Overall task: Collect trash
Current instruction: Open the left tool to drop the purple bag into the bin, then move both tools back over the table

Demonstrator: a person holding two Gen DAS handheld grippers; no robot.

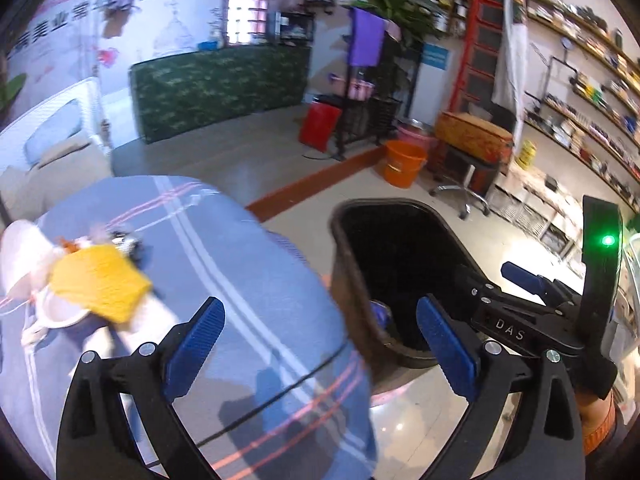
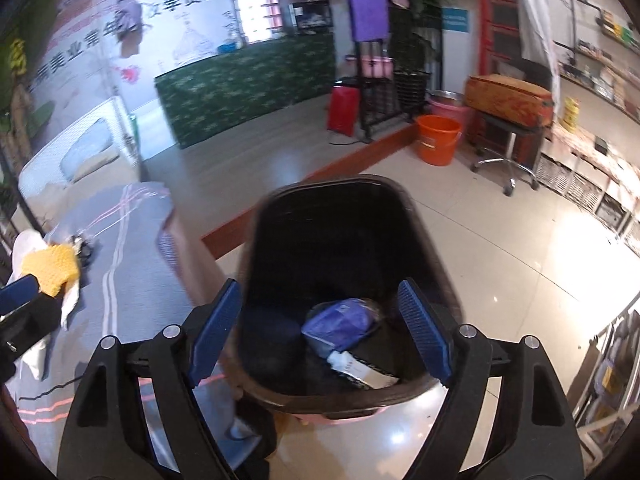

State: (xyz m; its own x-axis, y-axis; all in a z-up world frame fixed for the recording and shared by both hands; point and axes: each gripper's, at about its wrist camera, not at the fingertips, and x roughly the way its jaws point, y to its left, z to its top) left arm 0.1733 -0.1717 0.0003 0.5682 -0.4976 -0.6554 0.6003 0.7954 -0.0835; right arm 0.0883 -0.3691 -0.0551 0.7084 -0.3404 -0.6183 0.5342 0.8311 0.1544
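A dark trash bin (image 2: 280, 216) stands on the floor beside the table; it also shows in the left wrist view (image 1: 348, 240). Inside it lie a blue-purple wrapper (image 2: 340, 324) and a white packet (image 2: 360, 368). My right gripper (image 2: 320, 332) is open and empty, hovering over the bin's mouth. My left gripper (image 1: 320, 340) is open and empty above the table's edge near the bin. On the table (image 1: 248, 280) lie a yellow sponge-like piece (image 1: 100, 284), white crumpled paper (image 1: 24, 256) and small dark scraps (image 1: 128, 242).
The table has a blue striped cloth. An orange bucket (image 2: 438, 140), a stool with a cushion (image 2: 508, 100), a red bin (image 2: 344, 110) and wall shelves (image 1: 580, 120) stand across the tiled floor. A white chair (image 1: 60, 132) is beyond the table.
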